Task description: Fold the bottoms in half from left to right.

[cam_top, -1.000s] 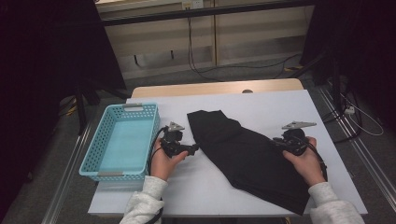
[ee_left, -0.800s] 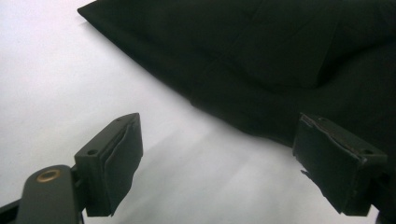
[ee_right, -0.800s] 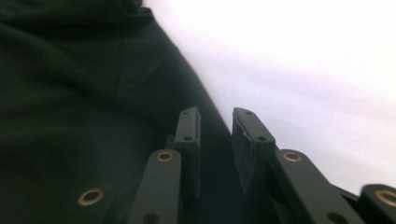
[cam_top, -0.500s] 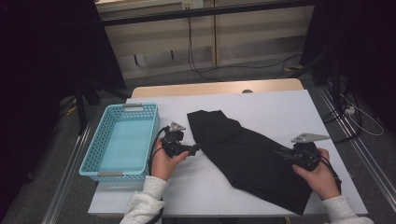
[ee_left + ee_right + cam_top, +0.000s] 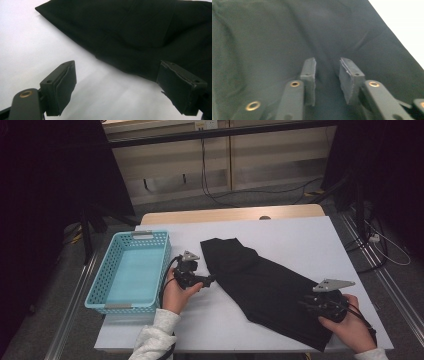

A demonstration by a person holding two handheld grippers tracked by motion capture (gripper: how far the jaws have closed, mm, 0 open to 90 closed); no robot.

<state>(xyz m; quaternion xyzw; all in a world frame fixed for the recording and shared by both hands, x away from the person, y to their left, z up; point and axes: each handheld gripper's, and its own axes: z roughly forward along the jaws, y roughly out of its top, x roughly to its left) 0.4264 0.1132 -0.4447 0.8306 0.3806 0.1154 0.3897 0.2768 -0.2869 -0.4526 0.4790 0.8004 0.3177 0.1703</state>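
A black garment (image 5: pixel 265 285) lies flat and slantwise on the white table (image 5: pixel 300 235), from the middle toward the near right corner. My left gripper (image 5: pixel 209 280) rests on the table at the garment's left edge, open, pointing right. In the left gripper view its jaws stand wide apart with bare table between them, and the right pad (image 5: pixel 175 82) overlaps the garment's (image 5: pixel 140 32) edge. My right gripper (image 5: pixel 305 304) hovers over the garment's near right end. Its jaws have just been opening. In the right gripper view a narrow gap (image 5: pixel 327 67) separates them above the cloth (image 5: pixel 262 45), which they do not grip.
A light blue plastic basket (image 5: pixel 95 290) stands at the table's left side, beside the left hand. Behind the table are a wooden edge (image 5: pixel 230 214), cables on the floor and dark stands. The table's near edge is close to both hands.
The right hand has slid along the garment toward the near right corner, and its jaws have parted a little. The left hand and the garment have stayed in place.
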